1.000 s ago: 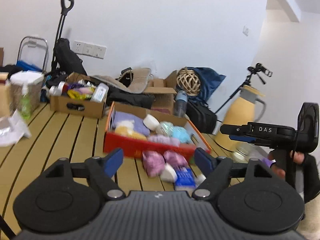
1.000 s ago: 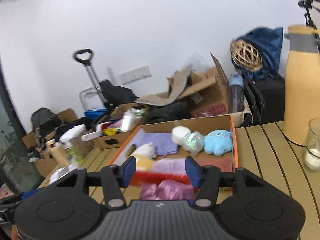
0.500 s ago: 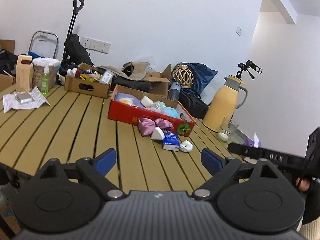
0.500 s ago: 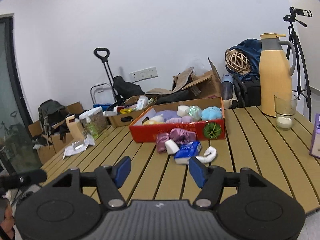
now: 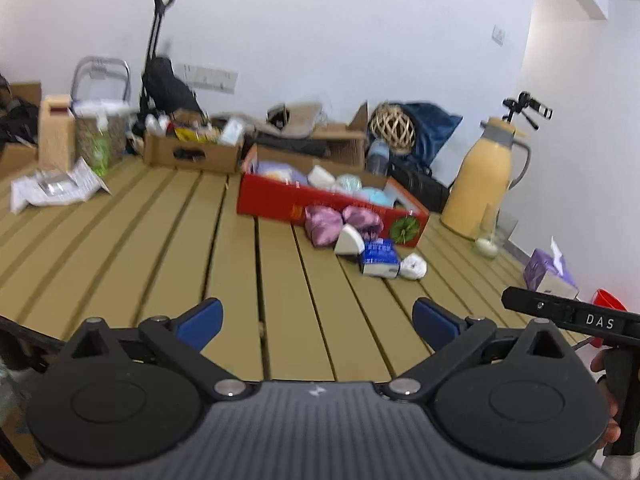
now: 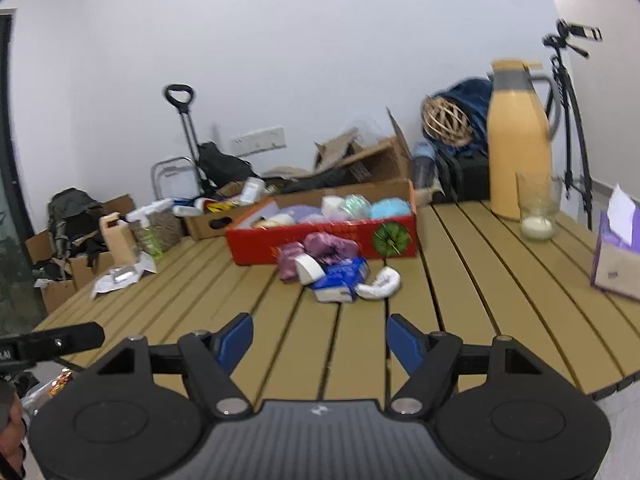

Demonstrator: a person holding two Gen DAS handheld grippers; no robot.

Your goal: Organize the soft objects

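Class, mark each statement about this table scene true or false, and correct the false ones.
1. The red box holds soft items. True.
2. The blue packet lies inside the red box. False: it lies on the table in front of the box.
3. The left gripper grips a purple pouch. False: its jaws are opening with nothing between them.
4. A glass stands beside the yellow jug. True.
5. The right gripper holds nothing. True.
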